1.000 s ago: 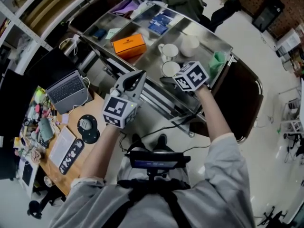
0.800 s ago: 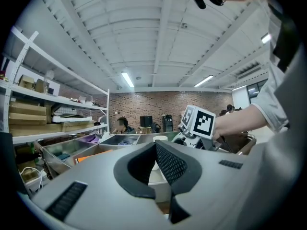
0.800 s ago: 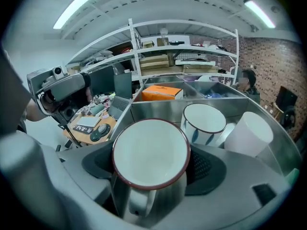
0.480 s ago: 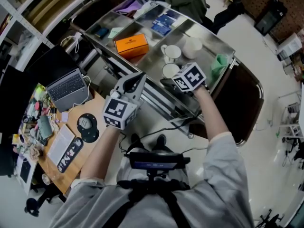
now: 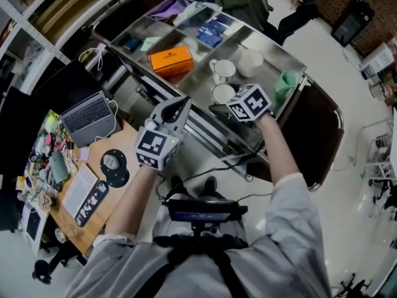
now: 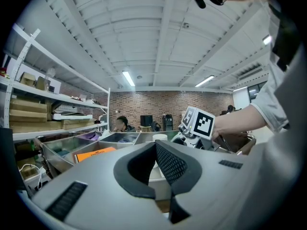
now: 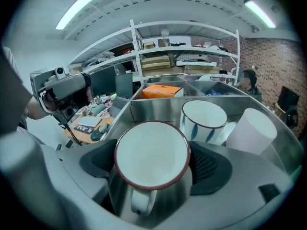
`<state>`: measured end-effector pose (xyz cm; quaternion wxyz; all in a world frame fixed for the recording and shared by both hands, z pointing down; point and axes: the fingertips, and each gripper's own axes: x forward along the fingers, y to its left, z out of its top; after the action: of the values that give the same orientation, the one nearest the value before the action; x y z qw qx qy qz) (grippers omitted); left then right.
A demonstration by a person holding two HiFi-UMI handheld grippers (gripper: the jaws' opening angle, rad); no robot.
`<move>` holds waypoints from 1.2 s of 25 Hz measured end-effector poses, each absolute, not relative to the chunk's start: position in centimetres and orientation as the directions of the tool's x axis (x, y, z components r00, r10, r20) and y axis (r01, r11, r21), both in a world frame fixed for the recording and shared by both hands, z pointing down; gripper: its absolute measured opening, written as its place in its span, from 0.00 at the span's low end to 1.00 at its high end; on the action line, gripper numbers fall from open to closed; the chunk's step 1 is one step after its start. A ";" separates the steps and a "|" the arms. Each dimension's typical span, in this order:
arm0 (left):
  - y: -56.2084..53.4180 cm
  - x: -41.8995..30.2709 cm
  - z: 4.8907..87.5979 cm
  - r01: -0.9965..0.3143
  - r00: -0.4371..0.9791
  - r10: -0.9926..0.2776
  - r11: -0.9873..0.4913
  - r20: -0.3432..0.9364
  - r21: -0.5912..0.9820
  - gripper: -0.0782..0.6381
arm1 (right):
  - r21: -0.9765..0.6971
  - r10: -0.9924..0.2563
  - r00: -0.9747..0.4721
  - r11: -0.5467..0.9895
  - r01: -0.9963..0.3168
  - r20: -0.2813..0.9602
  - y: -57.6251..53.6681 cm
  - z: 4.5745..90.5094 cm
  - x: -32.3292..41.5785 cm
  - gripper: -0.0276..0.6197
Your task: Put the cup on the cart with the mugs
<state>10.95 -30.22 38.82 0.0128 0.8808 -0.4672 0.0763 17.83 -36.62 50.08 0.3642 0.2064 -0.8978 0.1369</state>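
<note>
On the steel cart, I am opening the jaws of my right gripper around the cup, a white one with a dark red rim. It is standing upright on the cart's top tray, between my two dark pads, with its handle pointing back toward me. A gap is showing at the left pad, and the right pad is sitting close beside the rim, so the cup is resting on the tray rather than in my grasp.

Just behind it a mug with blue markings is standing upright, and a plain white mug is leaning to its right. An orange box is lying in the next compartment of the tray.

My left gripper is hanging in the air on the near side of the cart, well apart from the mugs, its jaws clenched together with nothing between them. Below it, a laptop is sitting open on a cluttered wooden desk.
</note>
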 end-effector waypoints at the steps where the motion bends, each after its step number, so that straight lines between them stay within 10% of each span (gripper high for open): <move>1: -30.2 10.9 38.9 -0.823 0.554 -0.820 -0.565 0.145 -0.052 0.11 | -0.103 -0.268 -0.656 0.877 -0.469 0.705 -36.6 49.9 17.8 0.75; 26: -27.9 8.0 38.1 -0.856 0.503 -0.853 -0.514 0.140 -0.053 0.11 | 0.061 -0.570 -0.691 0.789 -0.611 0.445 -30.0 38.0 21.3 0.74; 30: -27.0 7.3 38.1 -0.853 0.513 -0.850 -0.520 0.117 -0.038 0.11 | 0.029 -0.670 -0.661 0.710 -0.704 0.338 -28.3 35.5 22.6 0.49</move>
<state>7.29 -27.04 38.10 0.0121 0.8698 -0.4895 0.0607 22.56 -28.29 35.49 0.1640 0.3774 -0.9099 0.0521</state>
